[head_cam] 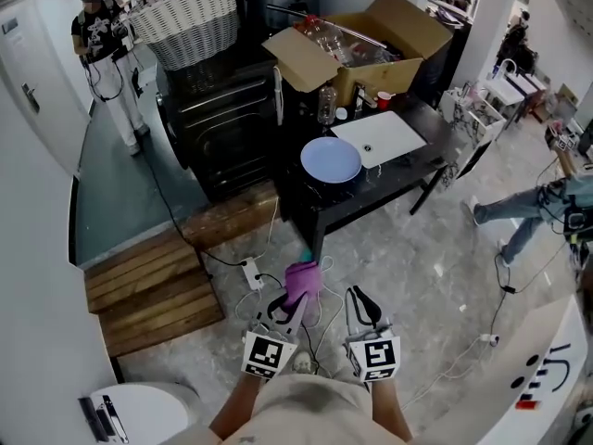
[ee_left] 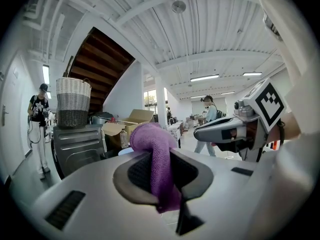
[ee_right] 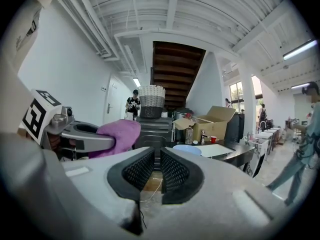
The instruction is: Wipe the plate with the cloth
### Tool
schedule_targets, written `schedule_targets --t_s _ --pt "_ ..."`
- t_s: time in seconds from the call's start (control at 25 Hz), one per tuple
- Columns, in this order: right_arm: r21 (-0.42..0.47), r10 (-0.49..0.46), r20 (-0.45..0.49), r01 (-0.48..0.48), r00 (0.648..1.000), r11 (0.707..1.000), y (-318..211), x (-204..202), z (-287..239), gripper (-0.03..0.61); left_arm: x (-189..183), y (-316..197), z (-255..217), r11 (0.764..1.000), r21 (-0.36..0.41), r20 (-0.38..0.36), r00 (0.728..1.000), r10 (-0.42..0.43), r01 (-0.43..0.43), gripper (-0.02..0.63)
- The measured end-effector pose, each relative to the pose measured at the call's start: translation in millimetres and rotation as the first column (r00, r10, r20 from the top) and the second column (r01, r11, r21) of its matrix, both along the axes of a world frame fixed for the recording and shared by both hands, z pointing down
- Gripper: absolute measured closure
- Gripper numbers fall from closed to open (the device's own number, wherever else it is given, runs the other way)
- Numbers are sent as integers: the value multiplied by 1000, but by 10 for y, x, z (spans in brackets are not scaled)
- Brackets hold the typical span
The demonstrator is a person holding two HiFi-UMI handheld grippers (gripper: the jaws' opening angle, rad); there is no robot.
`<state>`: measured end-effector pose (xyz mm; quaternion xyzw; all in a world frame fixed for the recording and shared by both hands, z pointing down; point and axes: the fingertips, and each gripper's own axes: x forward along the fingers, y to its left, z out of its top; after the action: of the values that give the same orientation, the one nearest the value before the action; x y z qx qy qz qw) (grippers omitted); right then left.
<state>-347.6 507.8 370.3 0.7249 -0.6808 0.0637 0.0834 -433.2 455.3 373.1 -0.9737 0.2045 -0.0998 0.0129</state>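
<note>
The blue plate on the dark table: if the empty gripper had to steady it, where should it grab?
Probably the near rim, coming from the front edge of the table. The plate lies flat, so only its thin rim can be pinched. The white basin crowds its right side, while the near side faces the right gripper, which holds nothing.

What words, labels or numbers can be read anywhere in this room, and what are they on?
No word or number here can be read.
Marker cubes on the grippers: black-and-white square patterns, no letters.
White panel at lower right: black marks and a red patch, cut off, unreadable.
Shirt of the person at upper left: print too small.
Cardboard box: no print shows.
</note>
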Motion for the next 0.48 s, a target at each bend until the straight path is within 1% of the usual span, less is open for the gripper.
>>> schedule_targets --t_s 0.48 --pt "-10 23 -37 -24 999 1000 -272 147 14 541 139 -324 39 1000 -13 -33 999 6 -7 552"
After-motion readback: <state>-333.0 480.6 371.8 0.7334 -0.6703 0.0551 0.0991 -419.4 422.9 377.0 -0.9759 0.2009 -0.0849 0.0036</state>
